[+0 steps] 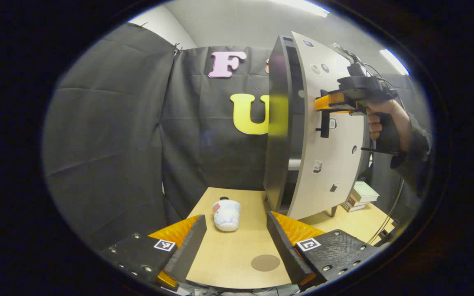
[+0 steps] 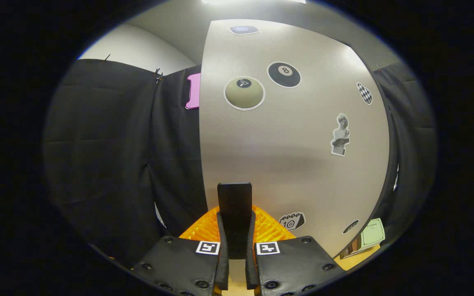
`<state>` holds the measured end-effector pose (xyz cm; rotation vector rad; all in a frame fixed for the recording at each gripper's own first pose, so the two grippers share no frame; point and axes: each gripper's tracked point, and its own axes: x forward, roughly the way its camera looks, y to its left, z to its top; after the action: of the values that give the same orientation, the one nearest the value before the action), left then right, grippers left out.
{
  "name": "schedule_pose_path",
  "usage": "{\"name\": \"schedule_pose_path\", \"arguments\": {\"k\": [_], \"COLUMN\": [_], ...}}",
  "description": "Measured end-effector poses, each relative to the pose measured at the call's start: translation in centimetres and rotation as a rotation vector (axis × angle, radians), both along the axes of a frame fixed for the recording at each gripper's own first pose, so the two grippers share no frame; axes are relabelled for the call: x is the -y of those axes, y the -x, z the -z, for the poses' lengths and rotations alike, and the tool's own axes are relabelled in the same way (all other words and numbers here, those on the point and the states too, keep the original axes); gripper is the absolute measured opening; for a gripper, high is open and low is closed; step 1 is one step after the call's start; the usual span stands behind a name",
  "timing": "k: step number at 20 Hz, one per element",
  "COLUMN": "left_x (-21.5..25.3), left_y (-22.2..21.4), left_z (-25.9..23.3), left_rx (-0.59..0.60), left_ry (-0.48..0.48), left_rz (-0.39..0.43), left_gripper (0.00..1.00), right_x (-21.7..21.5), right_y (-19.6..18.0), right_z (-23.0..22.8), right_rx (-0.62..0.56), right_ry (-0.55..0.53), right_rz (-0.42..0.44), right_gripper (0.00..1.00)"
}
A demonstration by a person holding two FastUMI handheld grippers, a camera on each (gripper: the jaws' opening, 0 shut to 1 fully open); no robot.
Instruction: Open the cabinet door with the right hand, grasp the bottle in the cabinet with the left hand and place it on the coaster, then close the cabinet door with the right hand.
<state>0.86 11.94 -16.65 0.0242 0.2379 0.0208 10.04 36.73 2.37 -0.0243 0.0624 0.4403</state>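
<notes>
The grey cabinet door [image 1: 331,164], covered in stickers, stands slightly ajar, with a dark gap [image 1: 296,123] along its left edge. A hand holds my right gripper [image 1: 324,107] against the door's black handle [image 1: 324,123]. In the right gripper view, my right gripper [image 2: 235,222] is shut on that handle [image 2: 234,201], close to the door [image 2: 294,156]. My left gripper [image 1: 236,220] hangs open low over the wooden table [image 1: 228,250]. A small white bottle [image 1: 226,214] stands on the table just beyond its fingertips. The round brown coaster [image 1: 265,262] lies bare nearer the right finger.
A stack of books [image 1: 362,195] sits on the table right of the cabinet, also seen at the door's lower right as books [image 2: 370,234]. Black cloth walls close in the left and back. A cable [image 1: 389,213] hangs down from the right gripper.
</notes>
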Motion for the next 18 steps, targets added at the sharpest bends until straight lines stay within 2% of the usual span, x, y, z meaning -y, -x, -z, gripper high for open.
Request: {"name": "schedule_pose_path", "arguments": {"k": [10,18], "left_x": [3.6,8.8], "left_y": [-1.0,-0.9], "left_z": [-2.3,-2.1], "left_rx": [0.005,-0.02], "left_ry": [-0.015,-0.028], "left_rz": [0.03,0.094], "left_gripper": [0.91,0.91], "right_x": [1.6,2.4], "right_y": [0.2,-0.6], "right_z": [0.1,0.3], "right_rx": [-0.012,-0.024], "right_ry": [-0.026,-0.053], "right_rz": [-0.103,-0.114], "right_gripper": [0.18,0.18]}}
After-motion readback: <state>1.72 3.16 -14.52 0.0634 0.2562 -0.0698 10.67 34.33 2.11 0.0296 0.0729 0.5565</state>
